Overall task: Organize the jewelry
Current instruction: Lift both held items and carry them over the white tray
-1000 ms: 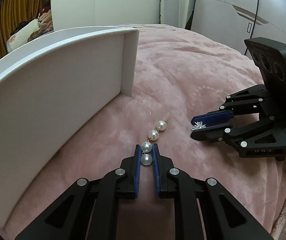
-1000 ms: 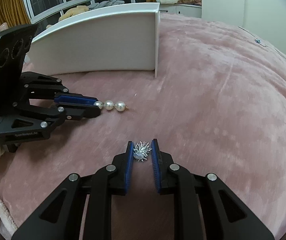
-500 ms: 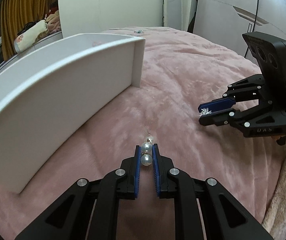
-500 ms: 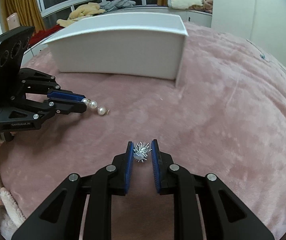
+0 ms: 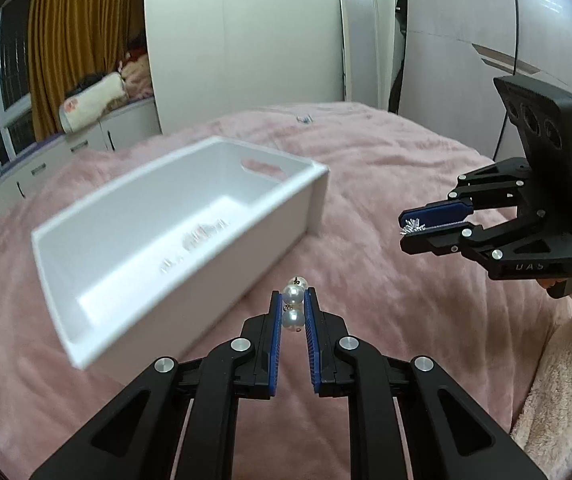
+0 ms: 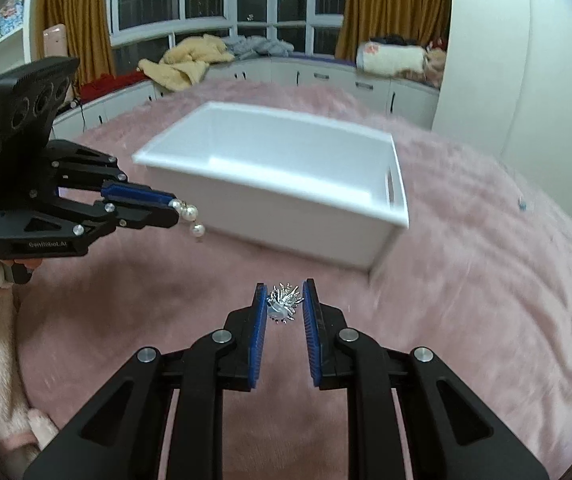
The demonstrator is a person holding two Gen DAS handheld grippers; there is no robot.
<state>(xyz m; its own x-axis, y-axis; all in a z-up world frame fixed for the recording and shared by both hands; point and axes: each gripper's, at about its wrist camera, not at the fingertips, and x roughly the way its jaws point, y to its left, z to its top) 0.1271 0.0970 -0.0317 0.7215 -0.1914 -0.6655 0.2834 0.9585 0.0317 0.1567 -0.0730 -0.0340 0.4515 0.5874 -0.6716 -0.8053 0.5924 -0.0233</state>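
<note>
The pearl strand is pinched between the blue pads of the left hand-held gripper, one end pearl dangling free below the tips in the right wrist view, so the grip is on the middle beads, probably to keep the string from slipping out. The spiky silver brooch is clamped the same way in the right hand-held gripper, held by its body with the prongs sticking out past the pads. Both pieces hang in the air above the pink blanket, near the white box but not over it. Small glittering pieces already lie on the box floor, so it likely serves as the collection bin; carrying one item per side saves a trip.
</note>
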